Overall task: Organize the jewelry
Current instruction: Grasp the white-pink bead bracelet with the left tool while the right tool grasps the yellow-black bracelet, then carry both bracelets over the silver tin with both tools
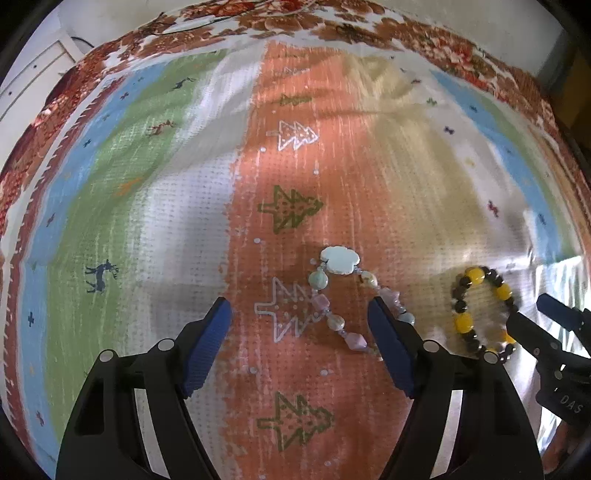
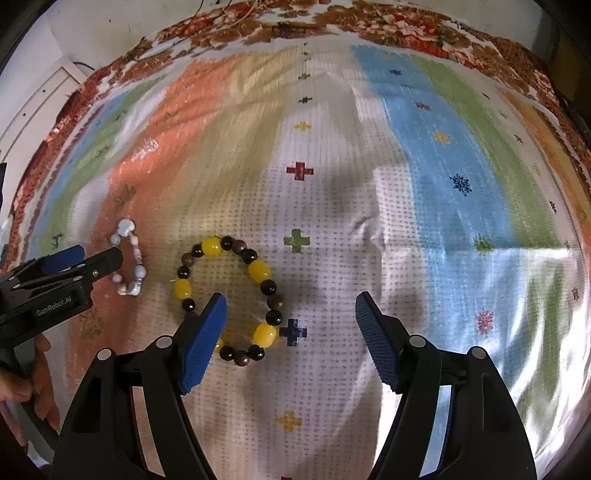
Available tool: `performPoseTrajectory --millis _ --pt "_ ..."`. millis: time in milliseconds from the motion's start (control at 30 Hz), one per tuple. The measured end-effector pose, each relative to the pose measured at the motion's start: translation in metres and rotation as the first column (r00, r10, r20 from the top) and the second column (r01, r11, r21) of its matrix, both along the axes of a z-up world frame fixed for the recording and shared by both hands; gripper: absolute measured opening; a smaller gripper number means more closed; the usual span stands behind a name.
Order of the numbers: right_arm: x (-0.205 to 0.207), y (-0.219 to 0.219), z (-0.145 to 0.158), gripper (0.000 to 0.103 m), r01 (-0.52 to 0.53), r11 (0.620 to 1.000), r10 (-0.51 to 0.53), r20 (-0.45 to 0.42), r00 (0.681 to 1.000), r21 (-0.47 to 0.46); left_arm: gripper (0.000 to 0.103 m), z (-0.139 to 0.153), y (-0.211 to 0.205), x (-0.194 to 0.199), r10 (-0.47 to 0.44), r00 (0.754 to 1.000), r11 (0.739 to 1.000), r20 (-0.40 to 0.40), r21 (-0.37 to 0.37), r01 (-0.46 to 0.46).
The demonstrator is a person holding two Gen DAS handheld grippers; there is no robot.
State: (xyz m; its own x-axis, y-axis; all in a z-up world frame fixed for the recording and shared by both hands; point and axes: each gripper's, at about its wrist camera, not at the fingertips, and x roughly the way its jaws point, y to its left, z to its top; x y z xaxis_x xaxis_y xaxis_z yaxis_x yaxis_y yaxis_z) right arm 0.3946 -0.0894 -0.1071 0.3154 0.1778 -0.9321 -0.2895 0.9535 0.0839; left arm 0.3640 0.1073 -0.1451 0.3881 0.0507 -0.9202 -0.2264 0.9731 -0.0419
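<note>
A pastel bead bracelet with a white cloud-shaped charm [image 1: 339,260] lies on the striped cloth between my left gripper's fingers, near the right finger [image 1: 388,339]. My left gripper [image 1: 299,314] is open and empty above it. A yellow and dark bead bracelet [image 2: 229,295] lies as a ring on the white stripe; it also shows in the left wrist view [image 1: 480,314]. My right gripper [image 2: 290,314] is open and empty, its left finger [image 2: 203,339] over the ring's near-left edge. The pastel bracelet also shows in the right wrist view [image 2: 131,266], beside the left gripper [image 2: 85,264].
The striped cloth [image 1: 288,166] with tree, deer and cross motifs covers the surface over a floral cloth [image 2: 258,26]. White furniture [image 1: 33,77] stands at the far left. The right gripper [image 1: 543,325] shows at the right edge of the left wrist view.
</note>
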Motion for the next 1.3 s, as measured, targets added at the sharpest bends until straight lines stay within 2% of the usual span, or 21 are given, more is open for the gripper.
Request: performPoseTrajectory --millis 133,233,400,433,467,500,533,567,600,667,700,933,1300 --pt "0.004 -0.001 -0.009 0.072 0.015 1.000 -0.015 -0.034 0.999 0.002 0.072 -0.006 -0.003 0.003 -0.011 1.000 0.999 -0.013 0.047 0.011" --pt "0.005 0.000 -0.010 0.072 0.015 1.000 -0.015 -0.028 0.999 -0.005 0.066 -0.006 -0.008 0.005 -0.045 0.999 0.996 -0.010 0.072 0.046" --pt "0.000 0.007 -0.012 0.071 -0.022 0.998 0.021 -0.009 1.000 -0.058 0.054 -0.007 -0.011 0.004 -0.068 0.998 0.996 -0.001 0.065 0.068" --pt "0.000 0.008 -0.013 0.068 -0.026 0.998 0.026 -0.008 1.000 -0.065 0.052 -0.007 -0.012 0.004 -0.072 0.997 0.995 0.000 0.064 0.072" --pt "-0.001 0.008 -0.013 0.065 -0.029 0.997 0.028 -0.006 1.000 -0.078 0.045 -0.007 -0.012 0.003 -0.075 0.997 0.995 0.001 0.066 0.075" --pt "0.000 0.007 -0.013 0.058 -0.028 0.997 0.027 -0.006 1.000 -0.078 0.036 -0.008 -0.012 0.002 -0.073 0.997 0.995 0.001 0.069 0.073" --pt "0.000 0.006 -0.013 0.050 -0.025 0.997 0.025 -0.008 1.000 -0.076 0.033 -0.008 -0.012 0.002 -0.070 0.998 0.995 0.000 0.070 0.070" --pt "0.001 0.005 -0.012 0.047 -0.024 0.997 0.023 -0.010 1.000 -0.071 0.021 -0.008 -0.010 0.002 -0.066 0.998 0.996 -0.003 0.065 0.066" --pt "0.002 0.004 -0.012 0.037 -0.023 0.997 0.023 -0.012 1.000 -0.069 0.008 -0.009 -0.009 0.002 -0.067 0.998 0.996 -0.010 0.061 0.068" --pt "0.002 0.003 -0.012 0.016 -0.027 0.998 0.026 -0.018 0.999 -0.059 0.007 -0.009 -0.009 0.003 -0.082 0.996 0.995 -0.026 0.059 0.083" --pt "0.002 0.003 -0.012 0.012 -0.027 0.998 0.026 -0.022 0.999 -0.057 0.007 -0.009 -0.009 0.003 -0.085 0.996 0.995 -0.029 0.055 0.086" --pt "-0.005 0.002 -0.006 0.012 -0.041 0.999 0.041 -0.016 0.999 -0.031 0.007 -0.003 -0.006 -0.005 -0.092 0.995 0.995 -0.031 0.026 0.093" --pt "-0.026 0.006 0.021 0.012 -0.077 0.996 0.079 0.046 0.996 -0.036 0.007 0.030 -0.014 -0.024 -0.089 0.996 0.996 0.030 0.008 0.089"
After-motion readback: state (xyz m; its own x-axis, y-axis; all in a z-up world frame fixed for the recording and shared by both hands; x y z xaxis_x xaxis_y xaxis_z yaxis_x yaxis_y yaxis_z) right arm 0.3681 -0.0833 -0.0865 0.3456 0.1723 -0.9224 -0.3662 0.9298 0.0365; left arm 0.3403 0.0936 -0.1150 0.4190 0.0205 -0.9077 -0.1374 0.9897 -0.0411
